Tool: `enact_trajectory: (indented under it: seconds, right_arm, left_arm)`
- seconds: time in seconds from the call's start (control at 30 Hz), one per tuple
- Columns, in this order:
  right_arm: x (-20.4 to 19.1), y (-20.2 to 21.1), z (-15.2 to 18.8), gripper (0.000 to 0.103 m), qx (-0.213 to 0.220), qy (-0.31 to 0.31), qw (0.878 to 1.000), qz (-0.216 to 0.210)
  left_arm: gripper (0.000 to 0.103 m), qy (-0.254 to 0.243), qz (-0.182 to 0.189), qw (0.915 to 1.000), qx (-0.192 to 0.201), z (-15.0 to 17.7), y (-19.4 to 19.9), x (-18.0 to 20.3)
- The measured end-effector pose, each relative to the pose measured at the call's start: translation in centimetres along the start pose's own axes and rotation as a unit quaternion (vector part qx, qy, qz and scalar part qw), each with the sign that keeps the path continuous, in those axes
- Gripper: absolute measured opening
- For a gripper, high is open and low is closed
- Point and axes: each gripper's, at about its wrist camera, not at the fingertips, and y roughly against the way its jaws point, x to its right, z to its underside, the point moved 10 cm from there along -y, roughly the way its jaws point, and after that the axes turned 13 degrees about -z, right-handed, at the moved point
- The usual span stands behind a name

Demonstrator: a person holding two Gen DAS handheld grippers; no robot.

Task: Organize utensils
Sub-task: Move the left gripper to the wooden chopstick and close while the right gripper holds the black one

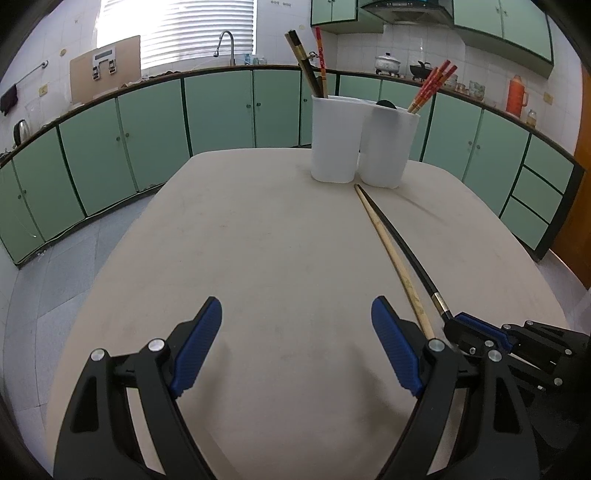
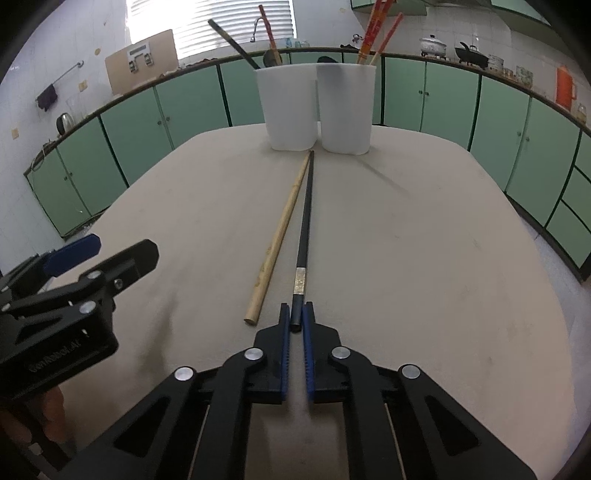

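- While several chopsticks already stand in the two white cups [image 1: 365, 144] near the table's [image 1: 258, 240] far edge, two lie loose.
- Right gripper [image 2: 296, 321]: nearly closed, pinching the black chopstick's [image 2: 306, 218] near end.
- Left gripper [image 1: 296, 321]: wide apart, holding nothing.
- Remaining: black chopstick and wooden chopstick [image 2: 280, 236], lying just beside it mid-table.

Beige table [image 1: 258, 229] directly ahead. Green cabinets [image 1: 218, 110] beyond, curving left to right. White tiled wall [image 1: 406, 44] above. Bright window with blinds [image 1: 192, 29] ahead-left, behind tap [image 1: 226, 42]. Grey tiled floor [image 1: 55, 280] lower left.
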Motion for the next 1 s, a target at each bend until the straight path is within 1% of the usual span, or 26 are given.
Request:
enact_trajectory:
  seconds: [0.17,0.27,0.5,0.73,0.93,1.0]
  right_arm:
    - [1.2,1.0,0.4,0.006,0.009,-0.015,1.0,0.008]
    - [2.1,1.6,0.3,0.006,0.018,-0.026,0.999,0.02]
    - [3.4,2.2,0.2,0.006,0.028,-0.041,0.998,0.026]
    - [4.7,3.3,-0.5,0.006,0.044,-0.044,0.997,0.034]
    - [5.4,3.3,-0.5,0.006,0.045,-0.049,0.997,0.034]
    - [5.3,3.3,-0.5,0.006,0.044,-0.049,0.997,0.032]
  left_arm:
    - [0.08,-0.009,0.008,0.9999,-0.001,0.0,0.0,1.0]
    - [0.078,-0.017,0.013,0.9998,0.0,0.0,0.1,1.9]
    - [0.075,-0.026,0.035,0.999,0.0,0.0,0.5,4.0]
    - [0.07,-0.042,0.055,0.9975,-0.016,0.8,0.1,6.2]
    - [0.066,-0.052,0.061,0.9963,-0.031,1.3,-0.5,7.3]
    - [0.061,-0.054,0.064,0.9957,-0.038,1.4,-0.8,7.7]
